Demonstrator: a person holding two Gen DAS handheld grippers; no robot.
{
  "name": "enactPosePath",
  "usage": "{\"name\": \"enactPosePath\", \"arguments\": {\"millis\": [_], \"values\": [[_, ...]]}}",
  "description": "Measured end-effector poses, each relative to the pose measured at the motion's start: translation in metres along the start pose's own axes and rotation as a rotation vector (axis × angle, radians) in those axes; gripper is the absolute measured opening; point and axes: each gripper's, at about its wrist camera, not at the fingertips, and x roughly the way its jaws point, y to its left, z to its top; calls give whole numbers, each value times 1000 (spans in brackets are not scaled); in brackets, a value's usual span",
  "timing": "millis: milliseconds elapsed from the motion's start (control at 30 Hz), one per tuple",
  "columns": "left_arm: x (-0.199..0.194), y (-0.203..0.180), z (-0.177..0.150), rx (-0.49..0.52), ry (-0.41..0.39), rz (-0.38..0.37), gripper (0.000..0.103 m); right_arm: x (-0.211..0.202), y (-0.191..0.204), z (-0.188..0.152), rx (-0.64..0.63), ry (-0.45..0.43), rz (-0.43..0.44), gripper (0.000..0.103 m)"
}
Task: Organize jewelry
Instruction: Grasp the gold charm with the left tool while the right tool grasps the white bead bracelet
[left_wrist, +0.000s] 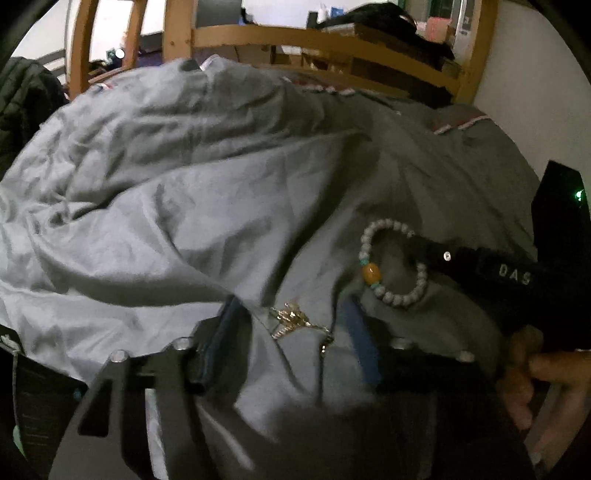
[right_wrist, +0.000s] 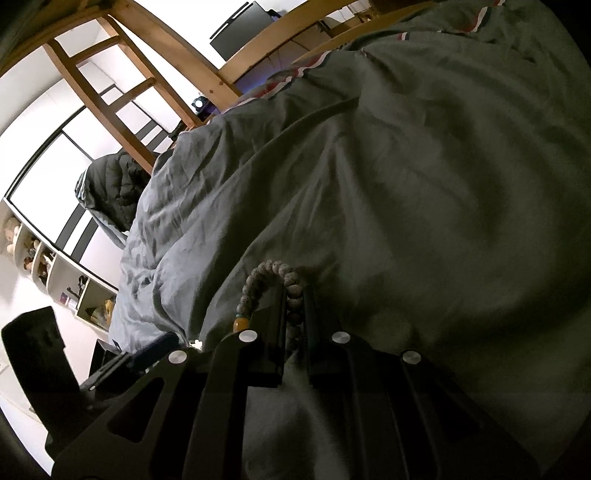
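Observation:
A grey bead bracelet (left_wrist: 391, 264) with an amber bead and turquoise spacers hangs from my right gripper (left_wrist: 417, 240), which reaches in from the right above the grey duvet (left_wrist: 184, 206). In the right wrist view my right gripper (right_wrist: 294, 295) is shut on the bracelet (right_wrist: 266, 284), the beads pinched between the fingers. A gold chain with a pendant (left_wrist: 295, 319) lies on the duvet between the fingers of my left gripper (left_wrist: 291, 314), which is open around it.
A wooden bed frame (left_wrist: 325, 40) runs along the far side. A dark jacket (left_wrist: 22, 99) hangs at the left. A white wall (left_wrist: 535, 92) is at the right. White shelves (right_wrist: 55, 269) stand beside the bed.

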Motion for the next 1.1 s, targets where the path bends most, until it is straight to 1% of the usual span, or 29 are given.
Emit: {"name": "enactPosePath", "arguments": {"millis": [33,67,100,267,300,433,667,733,800,833,967,1033,1100], "values": [[2,0,0,2,11,3,32,0,0,0,0,1,-1,10],[8,1,-2,4,42,-8,18,1,0,-1,1,2,0,10],[13,1,-3,1,64,-21,14,1,0,-1,0,1,0,10],[12,-5,-4,49,55,29,12,0,0,-1,-2,0,-1,10],[9,-4,-2,50,51,30,10,0,0,-1,-2,-2,0,10],[-6,-1,6,53,19,47,8,-2,2,1,-2,-11,6,10],[-26,17,11,23,-22,77,8,-7,4,4,0,-24,18,10],[-34,21,11,6,-36,65,8,-7,4,4,-1,-28,23,10],[-42,26,16,-16,-52,31,8,-8,5,5,1,-29,32,10],[-44,26,19,-17,-59,33,8,-9,5,5,2,-30,40,10],[-58,20,29,-11,-90,51,8,-11,13,7,-23,-34,47,10],[-61,19,31,-12,-92,58,8,-14,20,8,-33,-35,52,10],[-66,18,34,-19,-87,85,8,-22,30,10,-53,-42,52,10]]}}
